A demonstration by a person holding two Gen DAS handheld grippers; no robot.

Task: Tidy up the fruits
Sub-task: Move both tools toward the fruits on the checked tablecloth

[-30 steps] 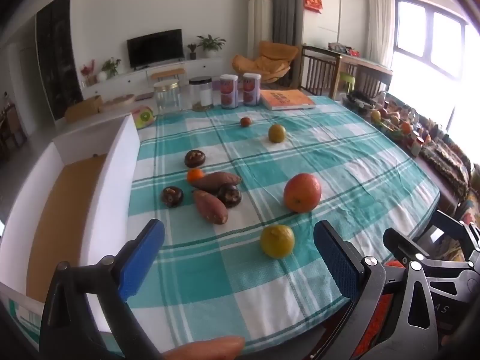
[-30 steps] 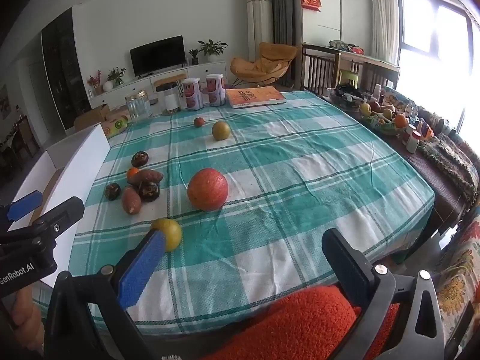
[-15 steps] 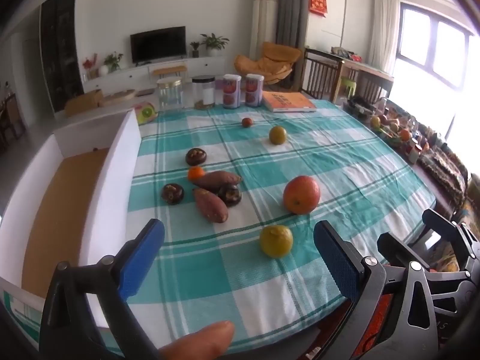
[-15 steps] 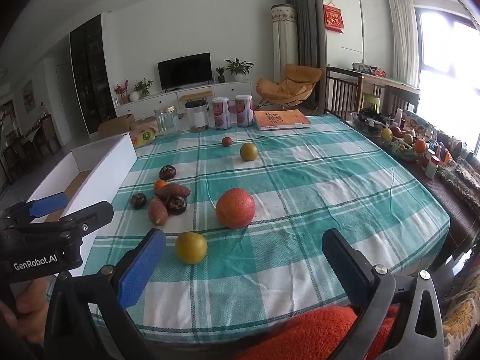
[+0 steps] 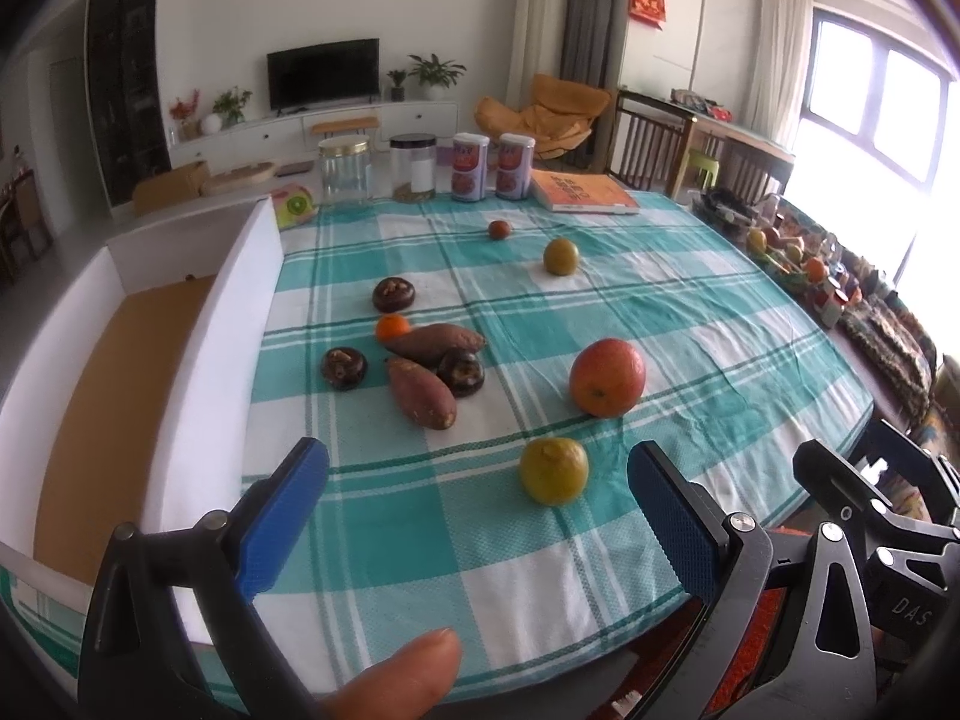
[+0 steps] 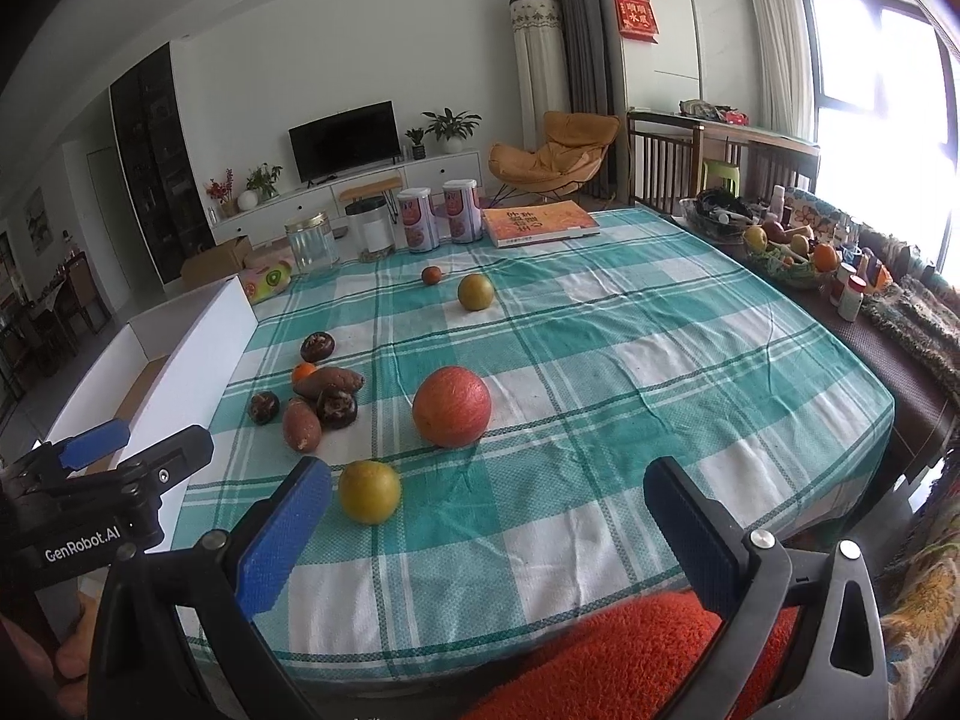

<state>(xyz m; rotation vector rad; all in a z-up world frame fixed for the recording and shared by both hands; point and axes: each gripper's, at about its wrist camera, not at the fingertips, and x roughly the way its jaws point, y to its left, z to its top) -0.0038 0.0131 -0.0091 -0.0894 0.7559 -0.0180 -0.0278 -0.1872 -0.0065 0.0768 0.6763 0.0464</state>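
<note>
Both claws sit at the near table edge with nothing in them: my left gripper has its blue pads spread wide apart, and my right gripper is spread just as wide. I judge this to be the very start of the sorting, with no fruit picked yet.

Nearest is the yellow-green citrus, lying on the checked tablecloth just ahead of the left claw's opening and toward its right pad; from the right wrist view it lies just beside the left pad. Beyond it stands the big red-orange fruit. To the left, a cluster: two sweet potatoes, three dark round fruits and a small tangerine, some touching. Far back are another yellow-green citrus and a small reddish fruit.

I reckon the white box along the table's left edge is the destination, though that is a guess. My next move calls for centring a claw on the near citrus and closing gently, since it may roll.

Part of the box's floor is hidden behind its wall, and I cannot identify the dark fruits. A fingertip intrudes at the bottom.
</note>
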